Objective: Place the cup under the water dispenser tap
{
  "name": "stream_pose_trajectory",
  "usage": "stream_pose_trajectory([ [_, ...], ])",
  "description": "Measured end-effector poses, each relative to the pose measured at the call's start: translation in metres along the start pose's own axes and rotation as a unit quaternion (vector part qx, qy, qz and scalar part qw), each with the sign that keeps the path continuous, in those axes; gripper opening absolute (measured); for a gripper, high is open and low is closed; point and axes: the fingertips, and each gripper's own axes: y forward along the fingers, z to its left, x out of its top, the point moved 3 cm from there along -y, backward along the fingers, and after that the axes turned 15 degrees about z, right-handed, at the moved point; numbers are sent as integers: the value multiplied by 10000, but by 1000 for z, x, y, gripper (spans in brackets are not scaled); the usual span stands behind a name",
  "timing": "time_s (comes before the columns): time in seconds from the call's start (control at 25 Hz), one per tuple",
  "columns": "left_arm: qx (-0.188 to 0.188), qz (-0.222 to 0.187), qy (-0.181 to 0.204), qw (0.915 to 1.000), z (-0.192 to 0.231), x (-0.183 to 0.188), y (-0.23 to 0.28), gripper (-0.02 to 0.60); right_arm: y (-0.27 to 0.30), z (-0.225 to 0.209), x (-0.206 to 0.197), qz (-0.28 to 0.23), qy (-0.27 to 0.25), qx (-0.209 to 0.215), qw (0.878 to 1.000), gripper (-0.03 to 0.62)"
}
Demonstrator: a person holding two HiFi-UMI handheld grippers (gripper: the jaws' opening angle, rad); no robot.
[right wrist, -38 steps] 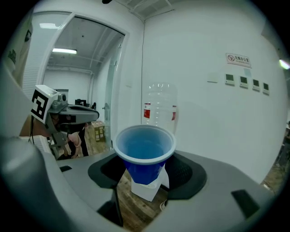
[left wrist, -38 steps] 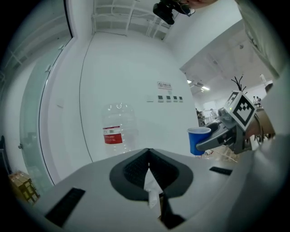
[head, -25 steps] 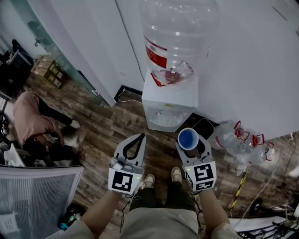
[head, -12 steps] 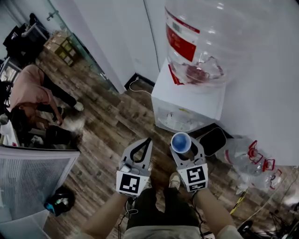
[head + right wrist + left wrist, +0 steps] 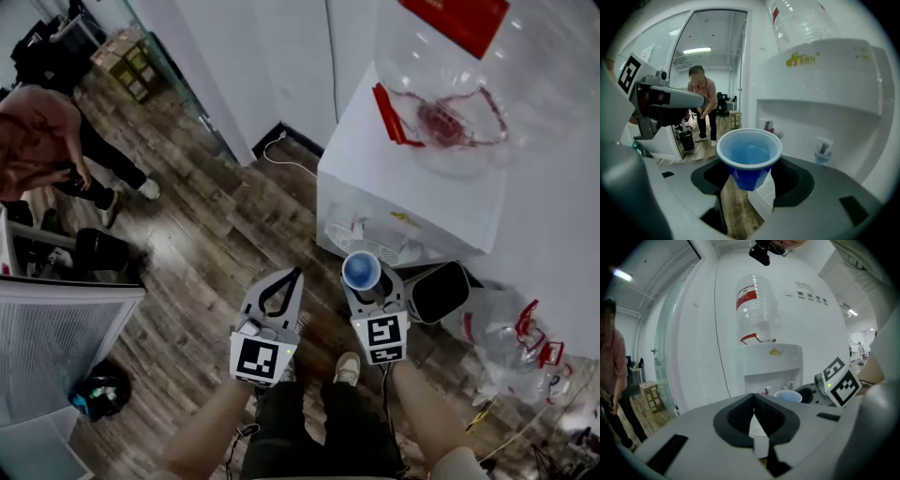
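My right gripper point(image 5: 364, 281) is shut on a blue cup point(image 5: 361, 270), held upright by its lower wall, rim up point(image 5: 749, 154). The white water dispenser point(image 5: 412, 178) with its big clear bottle point(image 5: 469, 84) stands just ahead of the cup. Its recess shows a red tap point(image 5: 768, 126) and a blue tap point(image 5: 822, 149), with the ribbed drip tray point(image 5: 361, 239) below. The cup is in front of the recess, short of both taps. My left gripper point(image 5: 279, 286) hangs beside it on the left, shut and empty point(image 5: 754, 401).
A black bin point(image 5: 439, 291) and several empty bottles point(image 5: 525, 347) lie right of the dispenser. A person in a pink shirt point(image 5: 42, 141) stands far left by cardboard boxes point(image 5: 131, 61). A cable point(image 5: 281, 155) runs along the wall base. My shoes point(image 5: 347, 368) are below the grippers.
Both grippers have sunk and come nearer the dispenser, which now fills more of the view. The cup stays held in the right gripper; the left stays shut.
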Motion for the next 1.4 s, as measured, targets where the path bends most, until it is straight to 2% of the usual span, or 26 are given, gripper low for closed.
stream_pose_trajectory([
  [0.28, -46, -81, -136, 9999, 4, -37, 47, 6, 73, -13, -36, 56, 110, -148, 9998, 273],
  [0.52, -56, 52, -289, 9996, 11, -67, 72, 6, 125, -34, -59, 281, 505, -428, 9974, 275],
  [0.72, -66, 164, -329, 9993, 14, -84, 81, 6, 154, -44, -71, 391, 736, -467, 9954, 279],
  [0.92, -92, 191, -368, 9991, 13, -89, 85, 6, 165, -42, -78, 493, 696, -410, 9955, 290],
  [1.2, -186, 340, -381, 9985, 8, -82, 79, 6, 154, -38, -83, 746, 929, -297, 9924, 374],
  [1.32, -227, 435, -353, 9982, 7, -71, 69, 6, 133, -36, -79, 860, 1031, -280, 9905, 363],
  [1.4, -246, 468, -327, 9981, 6, -59, 60, 6, 115, -35, -74, 973, 1032, -242, 9896, 309],
])
